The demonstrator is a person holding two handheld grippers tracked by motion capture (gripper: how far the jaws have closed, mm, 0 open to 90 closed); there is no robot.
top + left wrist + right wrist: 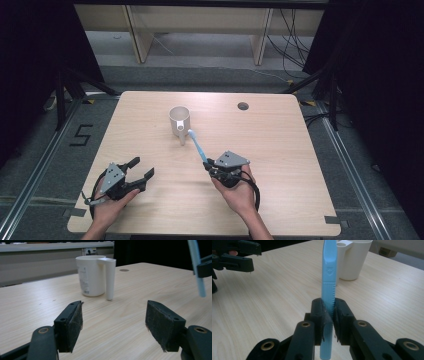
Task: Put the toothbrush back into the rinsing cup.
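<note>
I have the right gripper [207, 163] clenched on a light blue toothbrush [329, 287]; in the right gripper view the jaws pinch its ribbed handle from both sides. The handle's lower end runs off the bottom edge of that view, so I cannot see how far it extends behind the pads. From the high view the toothbrush slants up and away from the gripper toward the white mug [179, 121], its far tip ending just beside the mug's handle; whether tip and handle touch I cannot tell. The bristles are not readable in any view, since the head shows me only its smooth back.

My left gripper [141, 169] sits near the front left of the desk [280, 150], jaws released and wide apart with nothing between them. In the left gripper view only a short stretch of the toothbrush appears at the top right, cut by the frame, beside a dark piece of the other gripper.

The mug stands upright toward the far middle of the desk, well apart from both hands. Printing on its side is too small to read.
</note>
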